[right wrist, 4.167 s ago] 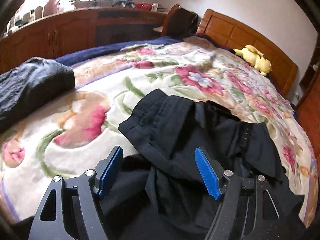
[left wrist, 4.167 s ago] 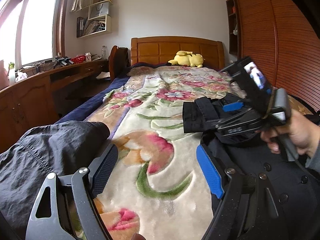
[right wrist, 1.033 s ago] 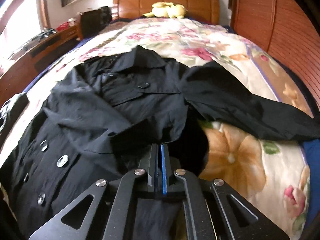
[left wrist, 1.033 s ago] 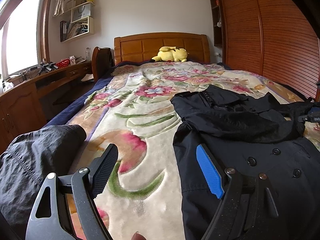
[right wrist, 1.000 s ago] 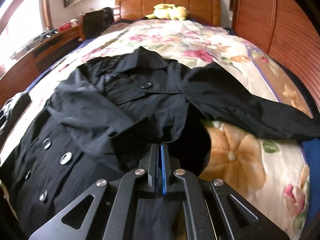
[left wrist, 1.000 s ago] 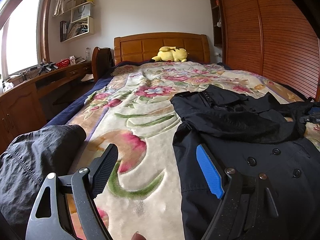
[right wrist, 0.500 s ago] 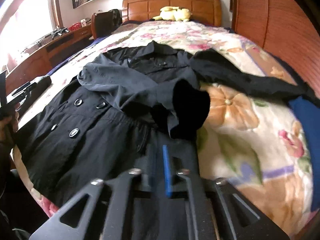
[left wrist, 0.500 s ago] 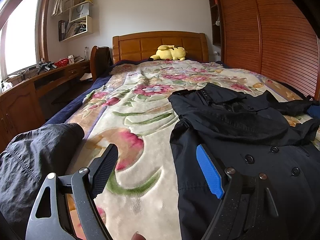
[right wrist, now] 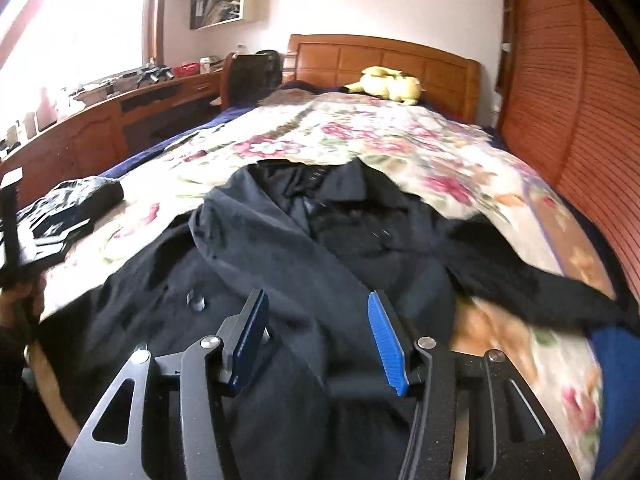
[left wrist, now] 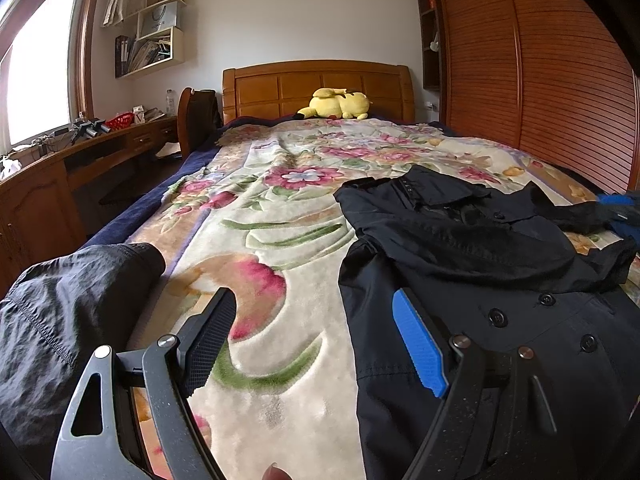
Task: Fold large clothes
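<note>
While the coat is spread on the bed, the scene is logged thus:
Coat: black coat (right wrist: 320,264) laid flat on floral blanket (left wrist: 280,208), buttons up, one sleeve folded across chest, other sleeve stretched twd bed's right edge.
L gripper (left wrist: 320,344): held wide open, nothing gripped, over blanket beside coat's edge.
R gripper (right wrist: 316,336): jaws just been opening, approx half apart, nothing gripped; coat seen beneath.
Other: dark garment (left wrist: 68,308) at blanket's left edge.

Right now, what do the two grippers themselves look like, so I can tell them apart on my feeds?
Both are the same build: a dark grey, speckled frame with triangular cut-outs and silver pivot bolts. The left gripper has one black textured pad and one bright blue ribbed pad. The right gripper has blue ribbed pads on both fingers. No cables or lettering are visible.
</note>
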Demonstrator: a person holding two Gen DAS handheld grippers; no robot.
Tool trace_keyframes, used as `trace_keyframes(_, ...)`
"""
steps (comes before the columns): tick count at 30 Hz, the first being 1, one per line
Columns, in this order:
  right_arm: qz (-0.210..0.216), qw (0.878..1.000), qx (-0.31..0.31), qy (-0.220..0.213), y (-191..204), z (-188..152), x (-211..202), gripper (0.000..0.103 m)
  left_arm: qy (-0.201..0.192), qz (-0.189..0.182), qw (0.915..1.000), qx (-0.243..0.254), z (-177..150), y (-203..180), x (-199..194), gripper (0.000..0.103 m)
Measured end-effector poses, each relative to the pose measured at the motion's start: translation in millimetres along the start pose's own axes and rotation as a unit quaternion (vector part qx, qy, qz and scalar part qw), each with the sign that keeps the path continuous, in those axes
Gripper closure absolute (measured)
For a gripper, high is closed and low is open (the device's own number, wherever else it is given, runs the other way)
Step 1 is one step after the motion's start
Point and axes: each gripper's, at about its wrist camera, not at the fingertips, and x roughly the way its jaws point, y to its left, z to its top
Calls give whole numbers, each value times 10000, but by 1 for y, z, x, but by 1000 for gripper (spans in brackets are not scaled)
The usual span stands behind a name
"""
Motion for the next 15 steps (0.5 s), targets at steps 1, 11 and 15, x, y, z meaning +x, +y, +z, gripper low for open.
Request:
trace_keyframes(1, 20, 10000, -26, 10, 3, 7, 15, 49, -1, -3, 10000, -6, 0, 0, 0, 22)
trace_keyframes(11, 294, 9978, -52, 590, 32, 72, 189, 49, 109, -126, 9998, -84, -1, 8, 5, 22)
trace_keyframes(15, 452, 9949, -117, 889, 43, 86, 242, 49, 180, -206, 9996, -113, 1, 13, 9, 22)
